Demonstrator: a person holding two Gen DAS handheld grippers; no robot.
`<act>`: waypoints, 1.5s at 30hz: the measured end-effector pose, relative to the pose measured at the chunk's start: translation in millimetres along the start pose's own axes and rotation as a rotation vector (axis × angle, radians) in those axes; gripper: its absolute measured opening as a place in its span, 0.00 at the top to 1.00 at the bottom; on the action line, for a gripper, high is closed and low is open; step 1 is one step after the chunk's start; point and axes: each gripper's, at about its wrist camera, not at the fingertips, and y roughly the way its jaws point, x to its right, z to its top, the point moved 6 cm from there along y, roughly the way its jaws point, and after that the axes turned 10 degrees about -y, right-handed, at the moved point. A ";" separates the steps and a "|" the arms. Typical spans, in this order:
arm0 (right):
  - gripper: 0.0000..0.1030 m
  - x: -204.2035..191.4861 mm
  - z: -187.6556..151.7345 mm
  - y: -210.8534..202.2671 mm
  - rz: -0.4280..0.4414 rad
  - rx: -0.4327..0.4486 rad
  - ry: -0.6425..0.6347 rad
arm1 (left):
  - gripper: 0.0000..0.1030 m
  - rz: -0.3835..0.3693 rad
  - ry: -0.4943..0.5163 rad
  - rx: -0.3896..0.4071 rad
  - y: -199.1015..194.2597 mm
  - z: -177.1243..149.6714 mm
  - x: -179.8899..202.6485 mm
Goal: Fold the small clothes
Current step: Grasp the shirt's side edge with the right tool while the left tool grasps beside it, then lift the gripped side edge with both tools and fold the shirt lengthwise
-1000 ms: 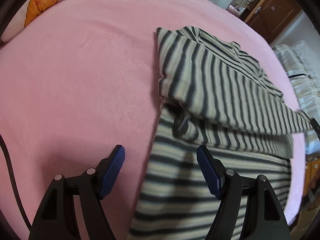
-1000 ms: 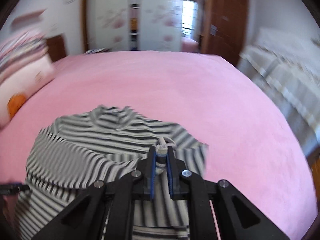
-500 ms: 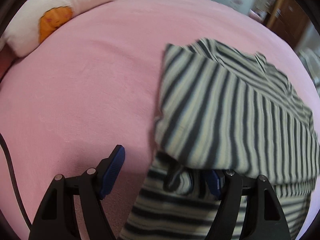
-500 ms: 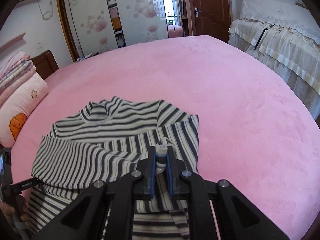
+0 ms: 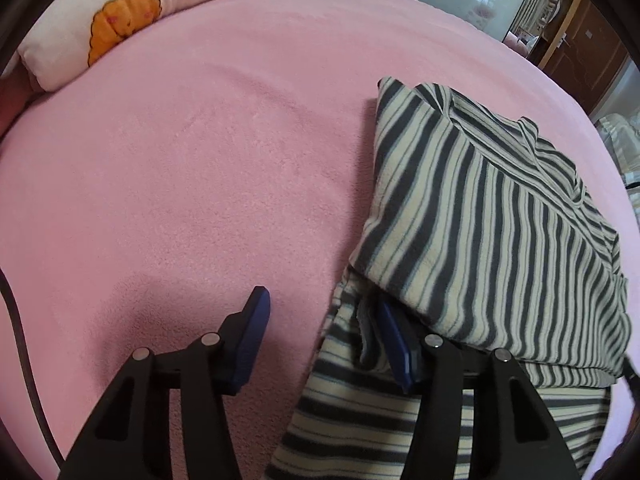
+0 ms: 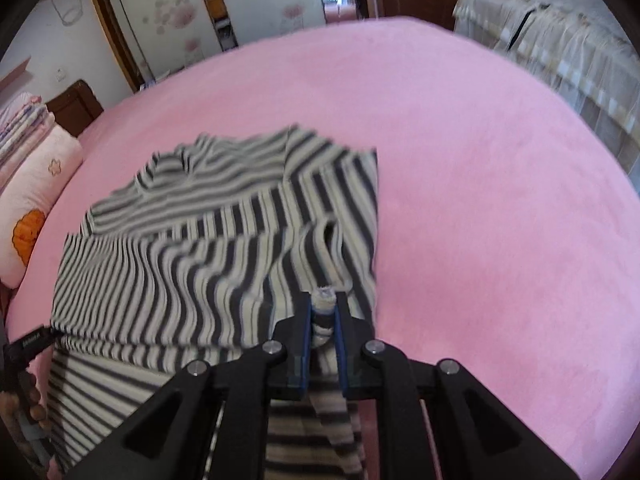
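Striped shirt point(image 6: 208, 264) half folded on pink bed point(image 6: 480, 184). Right claw point(image 6: 323, 322) pinching bunched shirt hem. Left claw point(image 5: 324, 340) spread, just been closing, shirt edge between the jaws, not pressed.

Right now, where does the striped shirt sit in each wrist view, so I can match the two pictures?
Left wrist: the striped shirt fills the right half, its folded-over layer draped over the left gripper's right finger.
Right wrist: the striped shirt lies centre-left, a bunched fold pinched in the right gripper.
Shared landmark: the white pillow with the orange print, upper left in one, left edge in the other.
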 end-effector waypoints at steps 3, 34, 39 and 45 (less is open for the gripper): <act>0.70 5.5 -2.9 -8.1 0.011 0.007 -0.002 | 0.47 -0.040 -0.013 -0.045 2.2 1.9 -7.6; 0.92 0.6 71.3 37.1 0.056 -0.051 -0.231 | 0.87 -0.121 0.213 -0.181 69.3 126.3 87.0; 0.92 9.8 76.8 32.8 -0.104 0.028 -0.245 | 0.93 -0.058 0.301 -0.083 65.2 124.3 100.5; 0.92 11.0 76.6 36.2 -0.236 0.108 -0.263 | 0.94 -0.026 0.301 0.023 67.0 121.5 108.8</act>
